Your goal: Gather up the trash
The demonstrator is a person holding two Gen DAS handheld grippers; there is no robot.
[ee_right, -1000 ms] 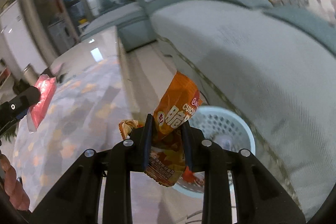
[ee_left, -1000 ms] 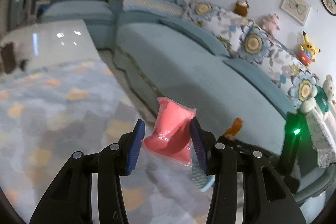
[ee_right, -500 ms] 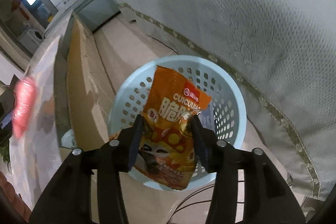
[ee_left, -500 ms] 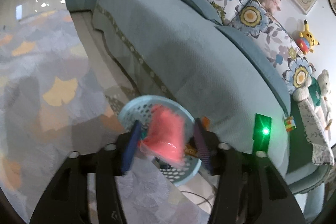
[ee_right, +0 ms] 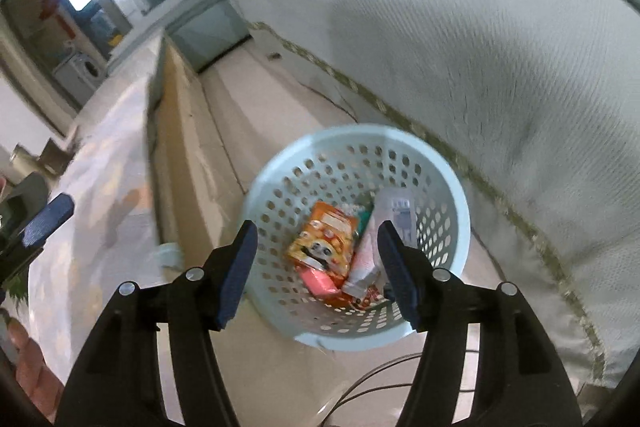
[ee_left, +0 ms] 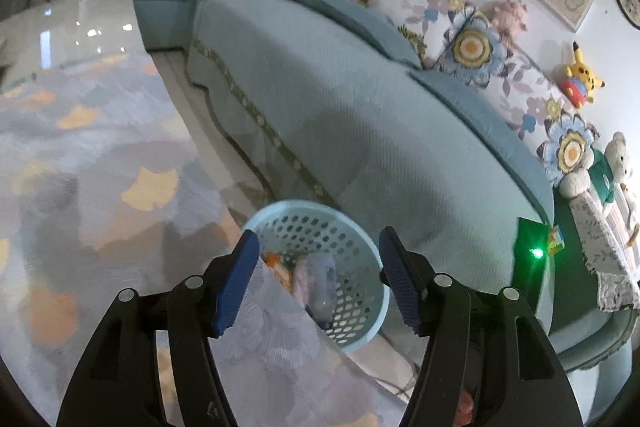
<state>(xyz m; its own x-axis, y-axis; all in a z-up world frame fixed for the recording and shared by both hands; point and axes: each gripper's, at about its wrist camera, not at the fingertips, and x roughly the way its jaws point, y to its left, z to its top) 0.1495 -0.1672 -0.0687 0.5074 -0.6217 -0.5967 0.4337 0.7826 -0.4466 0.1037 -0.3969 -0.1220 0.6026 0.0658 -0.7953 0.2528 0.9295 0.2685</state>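
Observation:
A pale blue perforated basket (ee_right: 448, 187) stands on the floor between the table and the sofa; it also shows in the left wrist view (ee_left: 360, 239). Inside lie an orange snack bag (ee_right: 324, 243), a pink packet (ee_right: 318, 281) and a whitish wrapper (ee_right: 384, 239); in the left wrist view a pale wrapper (ee_left: 316, 279) shows in the basket. My right gripper (ee_right: 316, 267) is open and empty above the basket. My left gripper (ee_left: 316, 279) is open and empty over the table edge, above the basket. A blue left fingertip (ee_right: 48, 219) shows at the left of the right wrist view.
A table with a grey and orange patterned cloth (ee_left: 100, 167) fills the left. A blue-green sofa (ee_left: 360, 115) with flowered cushions and plush toys runs along the right. A cable (ee_right: 368, 383) lies on the floor near the basket.
Both grippers have opened. The pink packet left my left gripper and the orange snack bag left my right gripper; both now lie in the basket.

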